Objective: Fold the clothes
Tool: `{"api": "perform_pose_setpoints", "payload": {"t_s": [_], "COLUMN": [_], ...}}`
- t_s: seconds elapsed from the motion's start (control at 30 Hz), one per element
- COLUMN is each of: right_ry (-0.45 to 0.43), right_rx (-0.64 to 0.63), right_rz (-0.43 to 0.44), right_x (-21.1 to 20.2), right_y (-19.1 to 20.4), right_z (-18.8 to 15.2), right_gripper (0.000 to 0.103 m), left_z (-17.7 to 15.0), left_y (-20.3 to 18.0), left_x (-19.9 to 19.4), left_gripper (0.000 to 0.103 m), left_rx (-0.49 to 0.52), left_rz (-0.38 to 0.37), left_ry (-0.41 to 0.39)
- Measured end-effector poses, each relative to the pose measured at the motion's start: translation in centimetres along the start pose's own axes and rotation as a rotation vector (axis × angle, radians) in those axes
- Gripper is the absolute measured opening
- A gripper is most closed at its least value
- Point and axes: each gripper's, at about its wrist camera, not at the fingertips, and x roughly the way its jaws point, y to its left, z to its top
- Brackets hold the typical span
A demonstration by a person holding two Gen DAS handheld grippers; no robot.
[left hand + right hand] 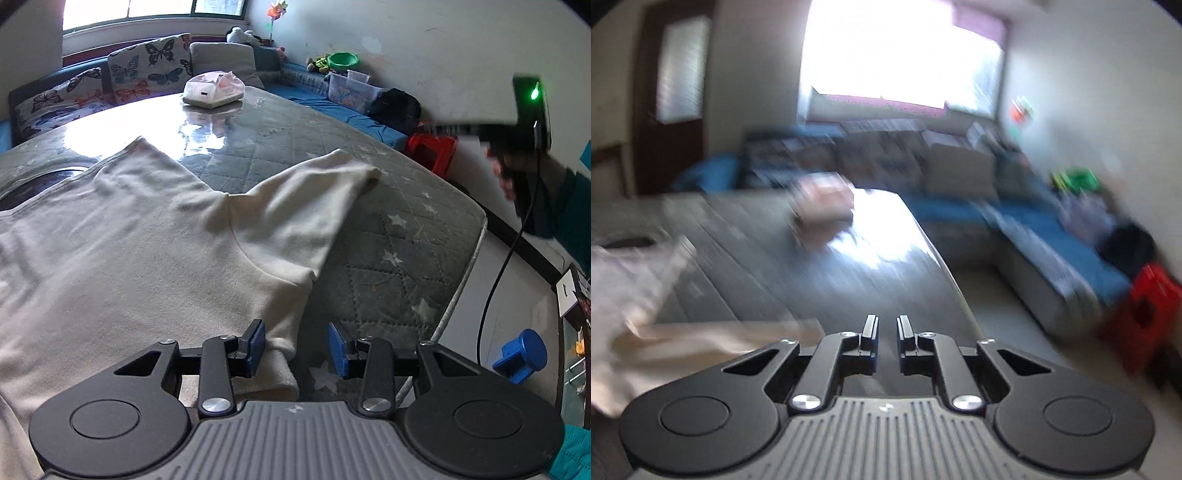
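Bright window; butterfly cushions

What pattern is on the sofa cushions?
Butterflies on the cushions, clearest in the left wrist view.

One shirt at 9 o'clock; two butterfly cushions at 11; one bowl, one stool at 2.

Shirt spread on the mattress, sleeve reaching right; bag behind it; cushions farther back.
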Motion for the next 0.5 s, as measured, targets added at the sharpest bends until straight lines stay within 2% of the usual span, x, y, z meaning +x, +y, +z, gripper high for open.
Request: {"api": "perform_pose_setpoints", "payload": {"t_s": [0.1, 0.17, 0.23, 0.3, 0.4, 0.43, 0.5], "right_ry": [0.058, 0.078, 0.094, 0.104, 0.13, 0.139, 0.143], "right_rx": [0.068, 0.101, 0.109, 0.111, 0.127, 0.129, 0.131], "right_rz": [0.007, 0.056, 0.089, 0.103, 0.108, 0.105, 0.107], "right_x": [0.5, 1.3, 2.4, 3.7, 5.5, 5.8, 6.1], "right_y": [-0.7, -0.3, 0.7, 1.5, 2.2, 2.4, 2.7], "right_z": [-1.3, -1.3, -1.1, -0.9, -1.2, -1.3, -1.6], "right_gripper": [0.013, 0.021, 0.035, 0.038, 0.036, 0.025, 0.011], "left_z": [0.3, 0.7, 1.0, 1.2, 1.6, 1.8, 2.0], "left_y": [-0.2, -0.3, -0.4, -0.3, -0.2, -0.1, 0.0], "left_x": [-0.2, -0.3, -0.2, 0.1, 0.4, 0.4, 0.8], "left_gripper": [0.041, 0.041, 0.041, 0.041, 0.041, 0.041, 0.041], "left_rx": [0.01, 0.006, -0.003, -0.012, -0.02, -0.024, -0.034], "left_rz": [-0.006, -0.007, 0.001, 0.008, 0.009, 0.008, 0.001], "left_ry": [-0.009, -0.022, -0.031, -0.035, -0.044, -0.047, -0.048]}}
